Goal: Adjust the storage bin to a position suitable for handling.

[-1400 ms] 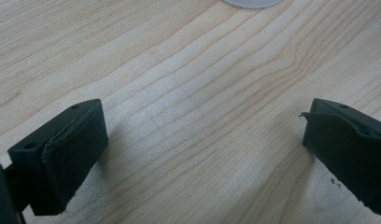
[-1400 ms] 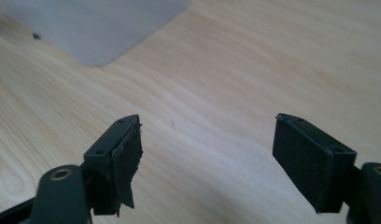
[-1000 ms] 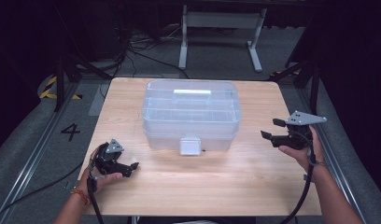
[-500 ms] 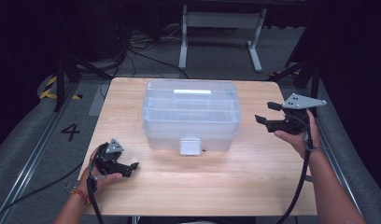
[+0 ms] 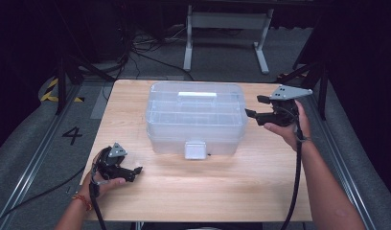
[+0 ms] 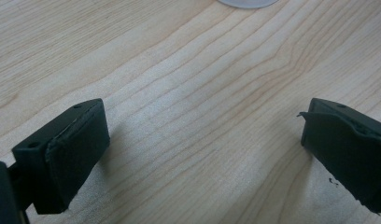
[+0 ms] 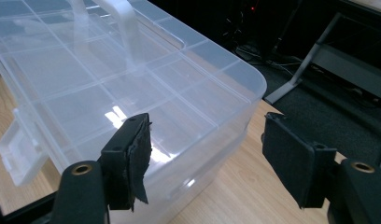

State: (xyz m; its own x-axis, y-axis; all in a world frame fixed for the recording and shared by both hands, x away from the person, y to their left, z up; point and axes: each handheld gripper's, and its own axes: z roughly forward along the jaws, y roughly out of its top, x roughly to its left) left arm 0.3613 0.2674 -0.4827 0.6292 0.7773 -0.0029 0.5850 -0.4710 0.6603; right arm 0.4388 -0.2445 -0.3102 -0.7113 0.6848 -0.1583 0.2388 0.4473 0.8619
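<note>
right gripper (image 5: 253, 106) beside clear box (image 5: 196, 120), unobstructed.

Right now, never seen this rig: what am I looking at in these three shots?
No robot here: a person holds a two-jaw claw in each hand at a wooden table. The wide shot comes from a fixed camera overhead; the other two come from cameras riding on each claw, looking along its black jaws. On the table sits a clear plastic box, lid down, with a white handle on top and a latch in front. The left claw rests low near the table's front corner, jaws open over bare wood. The right claw is raised beside the box's end, jaws open. Neither holds anything.
</note>
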